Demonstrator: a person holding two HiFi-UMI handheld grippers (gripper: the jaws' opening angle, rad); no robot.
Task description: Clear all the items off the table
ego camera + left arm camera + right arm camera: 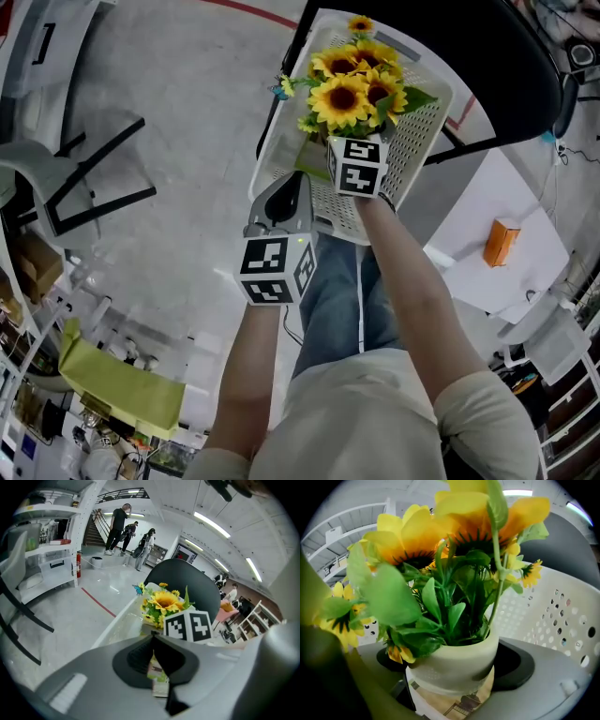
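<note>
The person stands over a white perforated basket (412, 141), which fills the upper middle of the head view, with a black chair (506, 66) just behind it. The right gripper (452, 665) has its jaws clamped on either side of a cream pot (454, 651) of sunflowers (352, 80), and a printed paper band wraps the pot's lower part. Seen from above, the blooms lie within the basket's outline. That gripper's marker cube (358, 167) shows just below them in the frame. In the right gripper view the basket's holed white wall rises close behind the pot, at the right of the frame (whether the pot's base touches the basket floor, I cannot make out).

The left gripper (153, 638) sits a little left of centre in the head view, at the basket's near left rim, with its jaws together and the tips meeting. In the left gripper view a sliver of pale green and pink print (159, 677) shows in the narrow slit behind the tips. I cannot tell whether it is pinched there or simply lies beyond the jaws. Past those tips, the same view shows the sunflowers and the right gripper's cube, with the dark chair back behind them.

Off at the right edge of the head view a small orange box (502, 242) lies on a white bench (469, 281), well apart from both grippers. In the upper left of the left gripper view, a few people stand far off near a staircase (96, 531).
</note>
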